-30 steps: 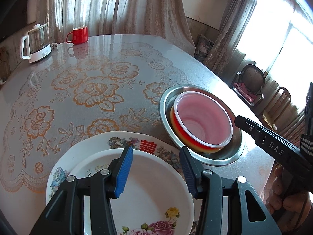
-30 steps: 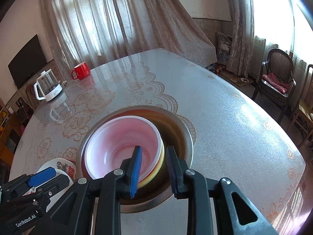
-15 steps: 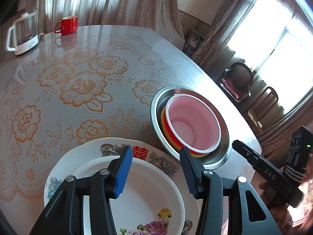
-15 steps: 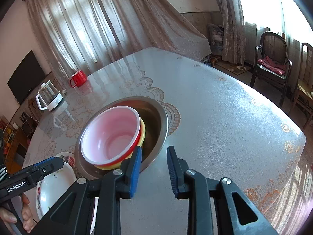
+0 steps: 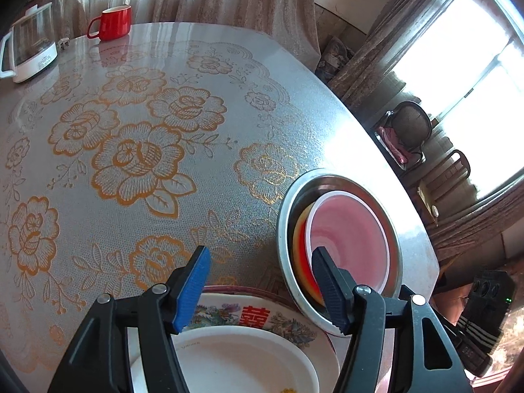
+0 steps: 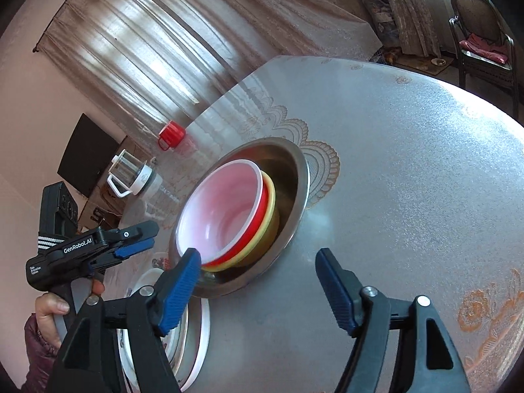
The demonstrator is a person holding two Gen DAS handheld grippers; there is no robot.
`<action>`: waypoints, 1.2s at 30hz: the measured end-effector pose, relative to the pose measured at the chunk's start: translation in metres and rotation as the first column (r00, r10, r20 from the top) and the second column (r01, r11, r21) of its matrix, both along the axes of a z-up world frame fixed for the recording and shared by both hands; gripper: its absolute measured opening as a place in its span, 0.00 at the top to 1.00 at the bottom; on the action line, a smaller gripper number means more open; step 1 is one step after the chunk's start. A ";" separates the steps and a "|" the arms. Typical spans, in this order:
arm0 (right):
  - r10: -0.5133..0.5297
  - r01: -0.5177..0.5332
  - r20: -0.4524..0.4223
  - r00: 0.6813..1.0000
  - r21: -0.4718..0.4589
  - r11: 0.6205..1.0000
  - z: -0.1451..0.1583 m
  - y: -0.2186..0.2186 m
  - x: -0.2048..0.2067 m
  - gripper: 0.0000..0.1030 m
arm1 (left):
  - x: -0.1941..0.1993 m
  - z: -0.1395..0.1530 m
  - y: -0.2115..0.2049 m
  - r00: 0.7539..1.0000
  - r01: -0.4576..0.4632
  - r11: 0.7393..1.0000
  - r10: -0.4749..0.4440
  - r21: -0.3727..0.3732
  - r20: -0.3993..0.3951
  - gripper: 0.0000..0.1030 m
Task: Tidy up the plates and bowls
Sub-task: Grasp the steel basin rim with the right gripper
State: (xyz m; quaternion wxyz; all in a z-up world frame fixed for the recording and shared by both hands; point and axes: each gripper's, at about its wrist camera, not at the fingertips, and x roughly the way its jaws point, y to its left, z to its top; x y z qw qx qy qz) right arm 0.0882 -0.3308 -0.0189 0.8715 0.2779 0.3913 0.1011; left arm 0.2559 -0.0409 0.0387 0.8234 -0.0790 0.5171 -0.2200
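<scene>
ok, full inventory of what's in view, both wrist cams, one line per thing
metal basin: 1, steel, on the table, holds the nested bowls
red bowl: 1, red outside, pink-white inside, top of the nest
yellow bowl: 1, yellow, under the red bowl
plates: 2 stacked, white with floral print, beside the basin at the near edge
mug: 1, red, far side of the table
kettle: 1, glass and white, far side near the mug
table: 1, round, cover with gold flowers
chair: 1, dark, pink cloth on the seat, by the window
left gripper: jaws opening, nothing between them, over the plates
right gripper: jaws opening, nothing held, near the basin rim
hand: 1, holds the left gripper
</scene>
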 end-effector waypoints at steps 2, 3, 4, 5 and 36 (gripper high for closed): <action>-0.012 0.012 -0.002 1.000 0.017 1.000 -0.002 -0.003 0.003 0.27 | 0.006 -0.001 -0.003 1.000 0.019 1.000 -0.019 0.016 0.009 0.37; -0.022 0.022 0.002 1.000 0.027 0.999 -0.002 -0.005 0.004 0.27 | 0.009 -0.001 -0.005 1.000 0.026 0.999 -0.026 0.019 0.009 0.37; -0.027 0.027 0.001 1.000 0.043 0.999 -0.003 -0.007 0.006 0.23 | 0.013 -0.002 -0.007 0.999 0.042 0.999 -0.042 0.017 0.004 0.37; -0.024 0.024 -0.004 1.000 0.064 0.998 -0.005 -0.008 0.008 0.22 | 0.016 -0.003 -0.008 0.998 0.058 0.998 -0.058 0.020 -0.005 0.37; -0.036 0.041 -0.057 0.998 0.090 0.995 -0.010 -0.015 0.031 0.73 | 0.047 -0.002 -0.021 0.978 0.209 0.978 -0.209 -0.018 0.019 0.55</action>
